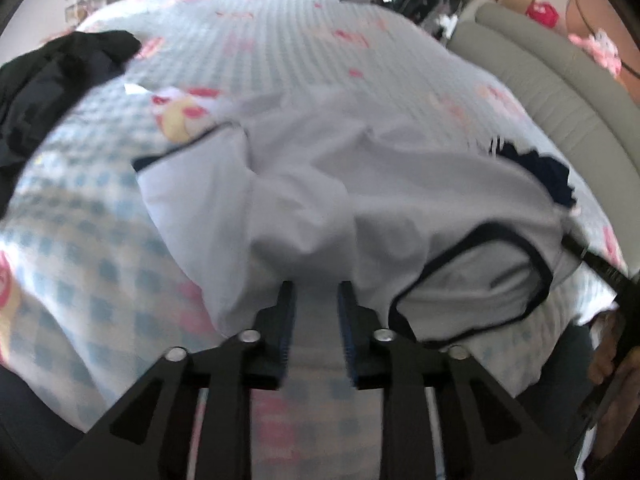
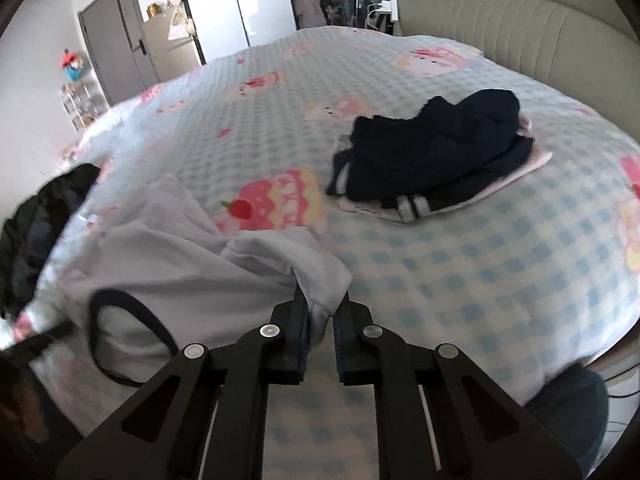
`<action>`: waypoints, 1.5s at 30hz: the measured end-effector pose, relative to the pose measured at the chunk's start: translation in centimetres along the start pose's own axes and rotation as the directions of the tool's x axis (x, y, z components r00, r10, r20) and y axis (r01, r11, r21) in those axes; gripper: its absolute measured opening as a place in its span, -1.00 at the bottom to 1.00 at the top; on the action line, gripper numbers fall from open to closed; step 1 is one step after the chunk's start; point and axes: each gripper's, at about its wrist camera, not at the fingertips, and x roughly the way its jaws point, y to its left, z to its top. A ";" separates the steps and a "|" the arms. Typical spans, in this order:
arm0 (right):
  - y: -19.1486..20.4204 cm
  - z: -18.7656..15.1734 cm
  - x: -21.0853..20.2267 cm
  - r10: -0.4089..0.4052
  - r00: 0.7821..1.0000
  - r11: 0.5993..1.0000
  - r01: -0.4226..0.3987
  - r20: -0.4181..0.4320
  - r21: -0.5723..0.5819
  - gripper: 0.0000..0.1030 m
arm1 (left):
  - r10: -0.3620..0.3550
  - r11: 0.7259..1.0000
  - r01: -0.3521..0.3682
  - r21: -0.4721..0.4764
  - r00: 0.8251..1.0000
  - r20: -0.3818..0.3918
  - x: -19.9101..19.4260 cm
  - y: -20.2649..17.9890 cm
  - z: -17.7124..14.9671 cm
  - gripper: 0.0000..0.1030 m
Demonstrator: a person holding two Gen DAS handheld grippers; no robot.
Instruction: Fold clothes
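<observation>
While the white shirt (image 1: 320, 184) with dark trim lies crumpled on the checked bed (image 2: 460, 264), the right hand-held gripper (image 2: 322, 300) stands narrow, its jaws pinching a bunched edge of that shirt. The left hand-held gripper (image 1: 316, 296) stands partly open at the shirt's near hem, its pads apart and pressing on nothing. A folded dark pile (image 2: 436, 152) sits well apart near the headboard (image 2: 520, 12), and a black garment (image 1: 52, 88) lies at the bed's far left.

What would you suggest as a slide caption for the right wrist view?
Right gripper pinching a white shirt on the checked bedspread.
</observation>
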 end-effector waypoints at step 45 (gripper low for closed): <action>4.3 -3.2 -0.9 0.122 0.968 0.989 -0.137 -0.221 -0.054 -0.33 | 0.206 0.973 -0.217 0.071 0.968 0.143 -5.5 -3.4 0.3 -0.64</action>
